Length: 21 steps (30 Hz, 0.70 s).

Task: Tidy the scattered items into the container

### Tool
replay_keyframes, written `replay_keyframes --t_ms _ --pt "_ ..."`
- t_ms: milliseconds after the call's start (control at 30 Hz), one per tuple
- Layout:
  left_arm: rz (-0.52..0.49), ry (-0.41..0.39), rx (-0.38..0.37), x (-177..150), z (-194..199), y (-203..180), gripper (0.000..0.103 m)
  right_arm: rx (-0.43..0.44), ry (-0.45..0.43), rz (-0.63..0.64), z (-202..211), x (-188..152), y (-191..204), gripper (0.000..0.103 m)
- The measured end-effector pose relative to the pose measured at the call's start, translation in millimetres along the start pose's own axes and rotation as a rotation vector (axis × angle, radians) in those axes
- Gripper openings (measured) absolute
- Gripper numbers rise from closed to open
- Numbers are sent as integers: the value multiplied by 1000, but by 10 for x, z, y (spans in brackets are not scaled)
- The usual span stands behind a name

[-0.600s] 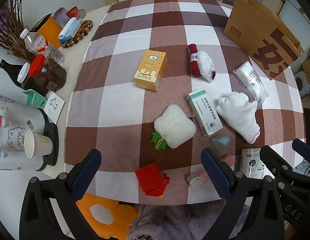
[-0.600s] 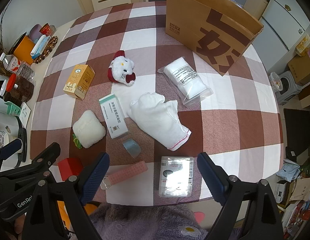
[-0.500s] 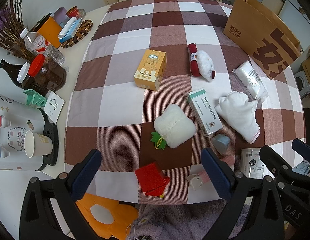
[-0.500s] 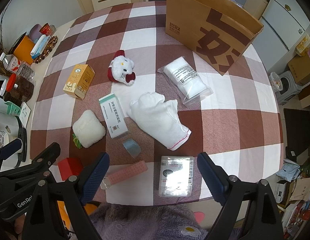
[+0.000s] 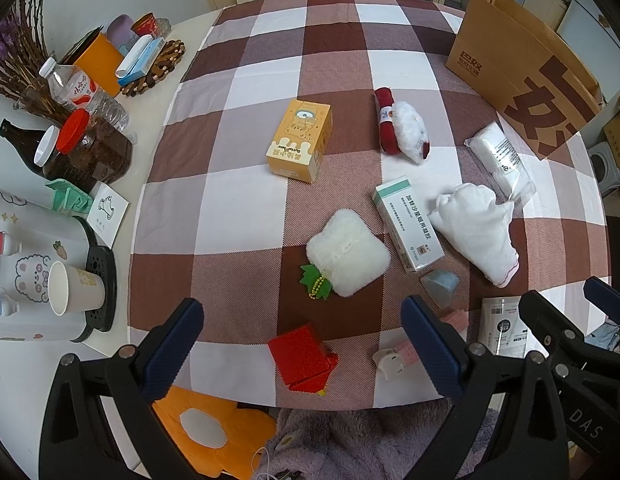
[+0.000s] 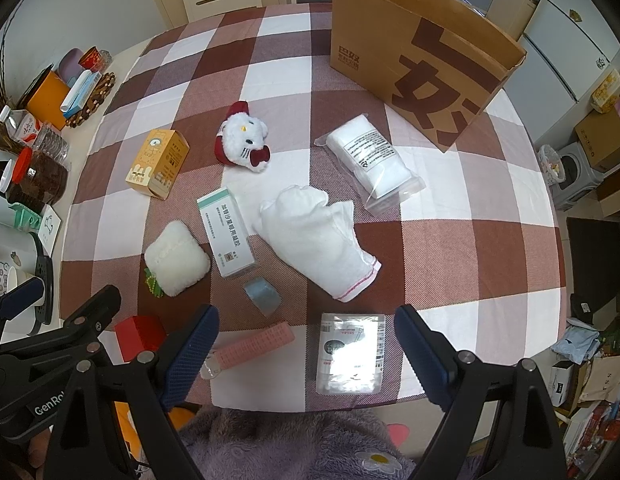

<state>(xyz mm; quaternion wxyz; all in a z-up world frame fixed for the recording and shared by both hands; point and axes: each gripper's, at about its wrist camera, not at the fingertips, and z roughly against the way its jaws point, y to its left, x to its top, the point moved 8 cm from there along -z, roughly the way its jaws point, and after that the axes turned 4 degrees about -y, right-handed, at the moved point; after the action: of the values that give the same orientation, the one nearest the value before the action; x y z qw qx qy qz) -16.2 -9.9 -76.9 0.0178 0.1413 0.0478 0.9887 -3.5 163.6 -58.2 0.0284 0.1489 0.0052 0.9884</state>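
Left gripper (image 5: 300, 344) wide open, empty, above red box (image 5: 302, 356). Right gripper (image 6: 306, 344) wide open, empty, above clear packet (image 6: 349, 352). Paper bag (image 6: 421, 60) upright, far side.

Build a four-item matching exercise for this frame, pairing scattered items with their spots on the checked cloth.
Things:
1. yellow carton
2. plush cat
3. red box
4. paper bag

Places:
A. standing open at the far right of the cloth
B. at the near edge, between the open left gripper's fingers in view
C. left of the plush cat
D. between the carton and the bagged white cloth

Pairs: 1-C, 2-D, 3-B, 4-A
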Motion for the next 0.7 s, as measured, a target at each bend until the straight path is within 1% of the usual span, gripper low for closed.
replay_keyframes --t_ms 700 --pt "-4 0 0 1 -1 -2 99 0 -1 4 -2 16 5 92"
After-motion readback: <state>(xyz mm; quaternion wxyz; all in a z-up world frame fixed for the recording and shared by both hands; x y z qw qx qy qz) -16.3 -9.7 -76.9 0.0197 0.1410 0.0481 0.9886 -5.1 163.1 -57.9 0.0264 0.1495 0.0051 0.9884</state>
